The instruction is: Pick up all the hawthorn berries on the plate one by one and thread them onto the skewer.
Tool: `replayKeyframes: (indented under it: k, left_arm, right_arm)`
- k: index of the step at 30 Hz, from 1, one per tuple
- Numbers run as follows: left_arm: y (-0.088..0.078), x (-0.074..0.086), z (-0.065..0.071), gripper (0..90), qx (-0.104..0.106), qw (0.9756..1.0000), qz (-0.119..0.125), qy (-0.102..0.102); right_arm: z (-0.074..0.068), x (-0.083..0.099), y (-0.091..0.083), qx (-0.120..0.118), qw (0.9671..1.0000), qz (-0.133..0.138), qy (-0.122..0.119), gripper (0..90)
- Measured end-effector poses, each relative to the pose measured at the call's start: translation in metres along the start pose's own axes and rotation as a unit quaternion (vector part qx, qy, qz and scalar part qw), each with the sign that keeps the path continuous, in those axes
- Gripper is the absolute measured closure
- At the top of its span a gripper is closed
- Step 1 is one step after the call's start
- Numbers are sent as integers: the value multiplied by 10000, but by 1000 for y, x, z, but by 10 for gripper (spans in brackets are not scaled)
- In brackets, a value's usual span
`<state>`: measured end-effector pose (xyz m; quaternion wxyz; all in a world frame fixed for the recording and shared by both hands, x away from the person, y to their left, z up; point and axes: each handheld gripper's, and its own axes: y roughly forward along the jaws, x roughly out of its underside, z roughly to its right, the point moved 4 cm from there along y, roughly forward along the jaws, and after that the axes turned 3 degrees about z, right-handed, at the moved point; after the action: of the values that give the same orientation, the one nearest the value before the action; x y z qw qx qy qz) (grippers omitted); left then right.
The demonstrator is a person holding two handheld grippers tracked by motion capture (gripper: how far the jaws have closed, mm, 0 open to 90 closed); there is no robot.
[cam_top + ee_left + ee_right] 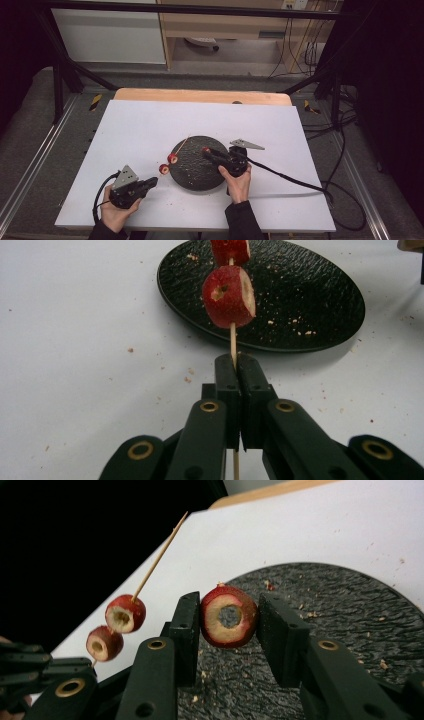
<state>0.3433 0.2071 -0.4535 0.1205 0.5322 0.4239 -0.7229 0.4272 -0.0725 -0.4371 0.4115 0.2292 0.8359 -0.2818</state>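
A thin wooden skewer [233, 342] carries two cored red fruit pieces [230, 296], and my left gripper [237, 362] is shut on its lower end. In the high view the left gripper [150, 182] sits at the table's front left, and the skewer slants up over the left rim of the black plate [197, 172]. My right gripper [229, 609] is shut on a third cored red fruit piece [229, 616], hole facing the camera, just above the plate [340, 610]. The skewer's bare point [165, 542] lies up and left of this piece, apart from it.
A white sheet [150, 125] covers the table, with a wooden edge [200, 95] at the back. Crumbs lie on the textured plate and on the sheet around it. Black cables [290, 177] trail from the right gripper across the sheet to the right.
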Motion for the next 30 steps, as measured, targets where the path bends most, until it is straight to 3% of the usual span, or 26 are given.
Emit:
replayKeyframes:
  k: [7, 12, 19, 30]
  left_arm:
    - [5, -6, 8, 885, -5, 10000, 51, 34]
    - [9, -11, 14, 885, 23, 9999, 104, 64]
    - [13, -18, 22, 885, 61, 9998, 187, 47]
    - [20, -27, 36, 885, 154, 9994, 290, 76]
  right_arm:
    - [1, -8, -7, -47, 9983, 511, 282, 627]
    - [1, -21, -12, -80, 9956, 877, 323, 627]
    - [0, -36, -18, -163, 9907, 1252, 509, 627]
    - [6, -50, -22, -181, 9836, 1618, 781, 628]
